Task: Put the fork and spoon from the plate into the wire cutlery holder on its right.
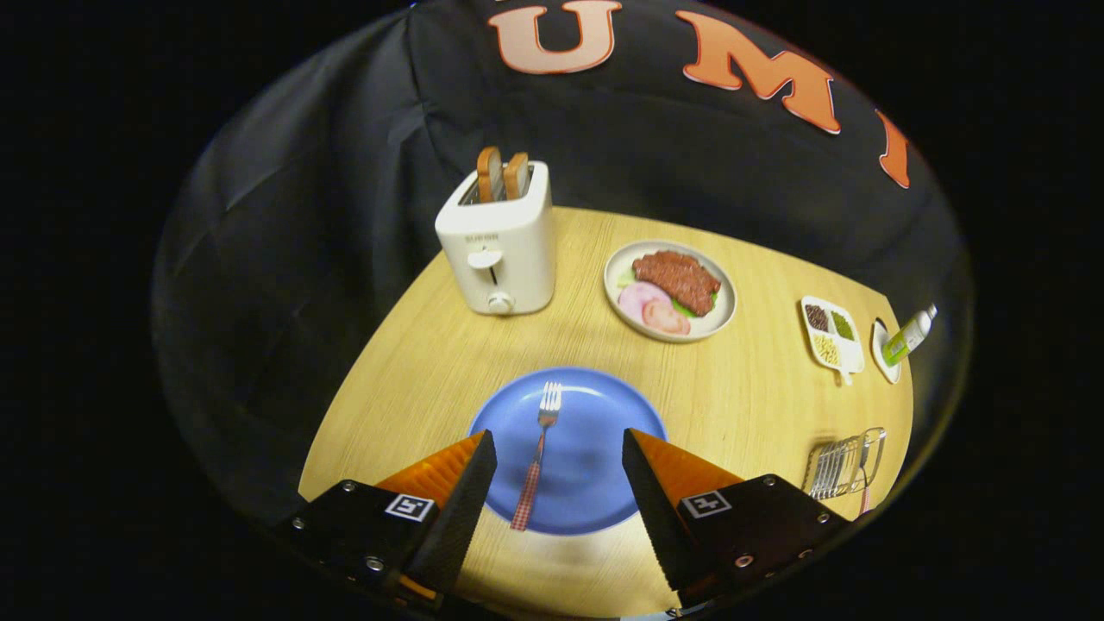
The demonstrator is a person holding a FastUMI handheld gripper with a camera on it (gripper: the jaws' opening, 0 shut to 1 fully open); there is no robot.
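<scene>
tongs [559, 444] were held spread wide above the blue plate [595, 466], the fork [536, 461] lying on it between the fingers; the wire cutlery holder [843, 464] stood rightward on the counter [750, 405].

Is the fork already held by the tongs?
No: the fork lies on the blue plate in the gap between the open tongs, touching neither finger.

Tongs [559, 448] gape wide above the blue plate [604, 483], the fork [538, 457] lying between them.
</scene>
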